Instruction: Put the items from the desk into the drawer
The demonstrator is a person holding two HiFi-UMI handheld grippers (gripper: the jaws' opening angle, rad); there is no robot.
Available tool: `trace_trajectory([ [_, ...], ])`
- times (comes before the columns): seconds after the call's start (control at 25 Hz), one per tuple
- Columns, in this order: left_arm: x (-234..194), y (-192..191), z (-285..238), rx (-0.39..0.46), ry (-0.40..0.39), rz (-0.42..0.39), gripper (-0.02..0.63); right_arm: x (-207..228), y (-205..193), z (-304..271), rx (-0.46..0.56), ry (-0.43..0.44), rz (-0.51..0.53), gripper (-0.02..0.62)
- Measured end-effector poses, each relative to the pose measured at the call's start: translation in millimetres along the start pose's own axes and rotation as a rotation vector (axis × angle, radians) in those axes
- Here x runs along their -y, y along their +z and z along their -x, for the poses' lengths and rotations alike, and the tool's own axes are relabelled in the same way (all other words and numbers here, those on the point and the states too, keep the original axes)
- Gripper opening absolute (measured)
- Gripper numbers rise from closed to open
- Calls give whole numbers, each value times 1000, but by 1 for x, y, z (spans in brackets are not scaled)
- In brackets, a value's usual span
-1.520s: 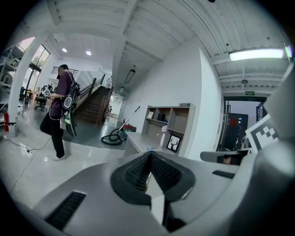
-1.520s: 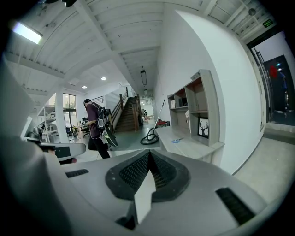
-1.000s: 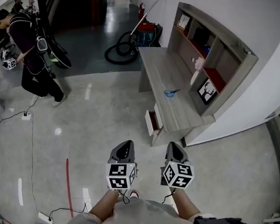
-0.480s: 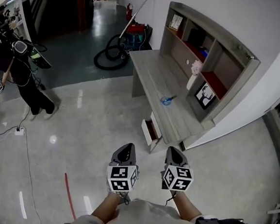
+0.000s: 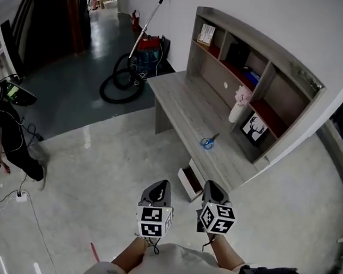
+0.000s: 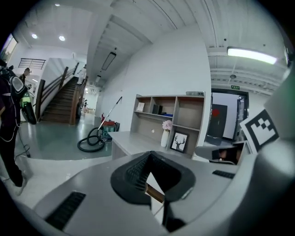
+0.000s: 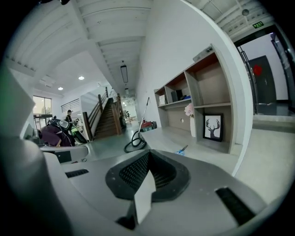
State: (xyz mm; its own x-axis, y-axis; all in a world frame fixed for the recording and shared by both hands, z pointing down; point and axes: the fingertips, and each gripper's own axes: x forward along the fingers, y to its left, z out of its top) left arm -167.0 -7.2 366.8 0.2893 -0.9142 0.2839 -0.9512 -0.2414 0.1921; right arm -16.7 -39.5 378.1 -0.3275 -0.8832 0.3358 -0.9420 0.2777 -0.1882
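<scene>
Desk (image 5: 186, 105) nearer now, scissors (image 5: 207, 142) on top, drawer (image 5: 189, 183) open

right tongs (image 7: 148, 156): jaws together, empty | desk (image 7: 193, 143): small blue item (image 7: 181, 150), probably scissors | deer picture (image 7: 212, 127) beyond

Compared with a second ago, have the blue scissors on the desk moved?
No. The blue scissors lie at the same spot on the desk, in front of the deer picture; only the view has shifted.

Open floor (image 5: 109, 170) leads up to the worktop (image 5: 180, 101). The pulled-out drawer (image 5: 189, 183) juts from its front edge; shelves (image 5: 266, 82) wall its back, a vase (image 5: 238, 109) standing before them.
</scene>
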Motion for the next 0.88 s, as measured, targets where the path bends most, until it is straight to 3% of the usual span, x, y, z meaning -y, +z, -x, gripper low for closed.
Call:
trace_trajectory([
  [0.36,-57,20,-47,-39,-91,-33,-3,-20,15,-57,10,-110,-36,-2],
  [0.88,-51,21,-122,-103,-309,-73,-3,14,13,-63,28,-350,-110,-2],
])
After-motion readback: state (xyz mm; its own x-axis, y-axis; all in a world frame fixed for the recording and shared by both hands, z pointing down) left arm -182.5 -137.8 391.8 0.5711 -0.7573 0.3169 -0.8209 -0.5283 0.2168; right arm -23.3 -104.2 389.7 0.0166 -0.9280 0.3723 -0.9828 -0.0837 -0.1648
